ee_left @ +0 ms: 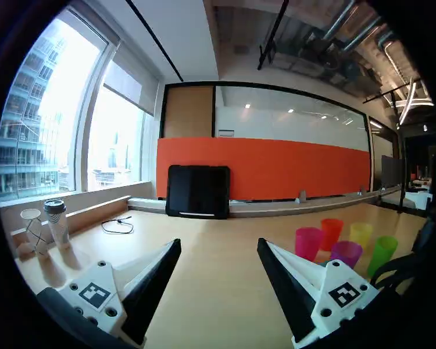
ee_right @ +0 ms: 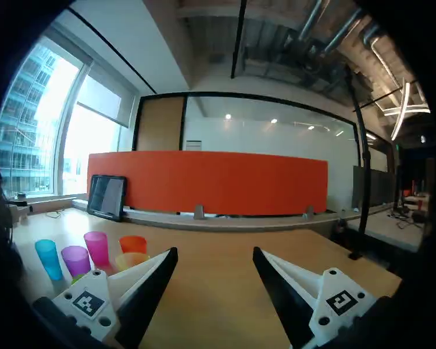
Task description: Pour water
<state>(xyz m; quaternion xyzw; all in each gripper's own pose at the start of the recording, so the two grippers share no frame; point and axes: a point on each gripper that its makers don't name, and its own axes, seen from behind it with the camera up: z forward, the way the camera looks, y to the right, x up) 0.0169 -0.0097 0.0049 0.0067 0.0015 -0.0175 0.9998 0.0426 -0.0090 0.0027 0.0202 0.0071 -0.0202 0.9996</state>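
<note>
The left hand-held gripper (ee_left: 219, 242) and right hand-held gripper (ee_right: 215, 250) both gape wide and hold nothing. Other plastic cups (ee_left: 347, 252) crowd close around the magenta cup (ee_left: 308, 243) on the bench (ee_left: 218, 224). Reaching in could topple a light neighbour.

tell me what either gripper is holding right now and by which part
Nothing is held. The left gripper and the right gripper are both open above the table, apart from the coloured cups.
</note>
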